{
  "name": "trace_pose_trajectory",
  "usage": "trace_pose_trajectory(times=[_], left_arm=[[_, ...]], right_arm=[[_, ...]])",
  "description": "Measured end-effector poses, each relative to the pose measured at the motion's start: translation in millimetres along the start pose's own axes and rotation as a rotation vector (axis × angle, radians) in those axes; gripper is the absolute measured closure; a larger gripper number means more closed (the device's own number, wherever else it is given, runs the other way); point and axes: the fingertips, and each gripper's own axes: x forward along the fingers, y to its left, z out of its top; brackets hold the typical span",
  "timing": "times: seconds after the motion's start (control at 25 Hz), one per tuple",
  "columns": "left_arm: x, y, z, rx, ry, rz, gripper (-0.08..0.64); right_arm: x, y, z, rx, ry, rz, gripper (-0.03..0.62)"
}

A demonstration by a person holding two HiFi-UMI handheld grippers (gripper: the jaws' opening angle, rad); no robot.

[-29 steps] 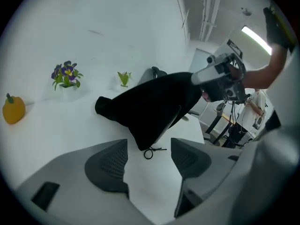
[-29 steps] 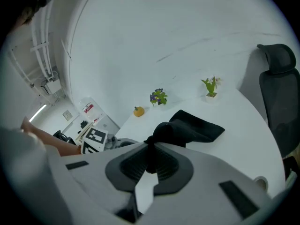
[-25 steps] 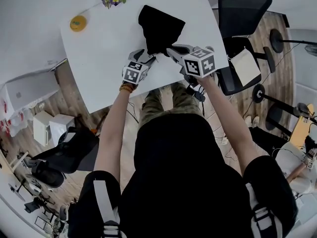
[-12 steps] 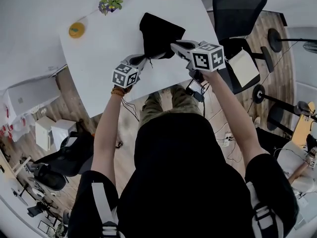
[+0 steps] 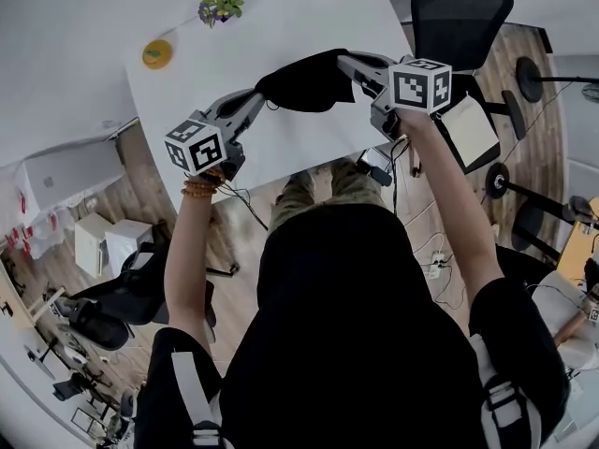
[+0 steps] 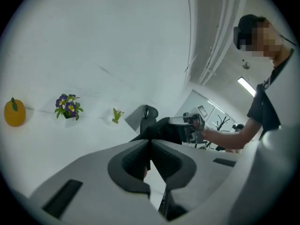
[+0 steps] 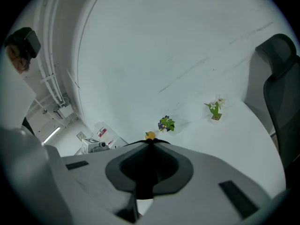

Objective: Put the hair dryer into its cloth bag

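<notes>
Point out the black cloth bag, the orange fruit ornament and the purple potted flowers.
black cloth bag [image 5: 304, 80]: head view, middle of the stretched fabric.
orange fruit ornament [image 6: 14, 113]: left gripper view, centre of its round body.
purple potted flowers [image 5: 220, 6]: head view, on the blooms.

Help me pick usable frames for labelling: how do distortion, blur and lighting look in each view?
Head view: strong fisheye bend, the white table has curved edges; the black cloth bag is sharp. Left gripper view: dark round vignette, a mosaic patch upper right. Right gripper view: same vignette, flat pale light, table washed out.
</notes>
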Motion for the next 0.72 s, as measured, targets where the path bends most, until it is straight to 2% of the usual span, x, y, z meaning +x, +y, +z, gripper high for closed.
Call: trace_pose_trajectory(times=[0.2, 0.36, 0.52, 0.72], left_arm=[[-21.5, -16.2, 43.0, -0.026, -0.118, -0.014, 0.525], [-26.2, -15.3, 55.0, 0.021, -0.111, 0.022, 0.525], [-36.1, -11.4, 77.2, 0.025, -0.192, 0.047, 0.525], [-48.2, -0.3, 94.5, 0.03, -0.263, 0.102, 0.525]], right_arm=[[-3.5, 18.4, 24.7, -0.007, -0.064, 0.057, 0.554], [1.0, 14.9, 31.9, -0.008, -0.063, 0.04, 0.554], [4.7, 30.6, 45.2, -0.015, -0.108, 0.098, 0.554], [12.8, 43.8, 54.9, -0.099, -0.125, 0.097, 0.554]])
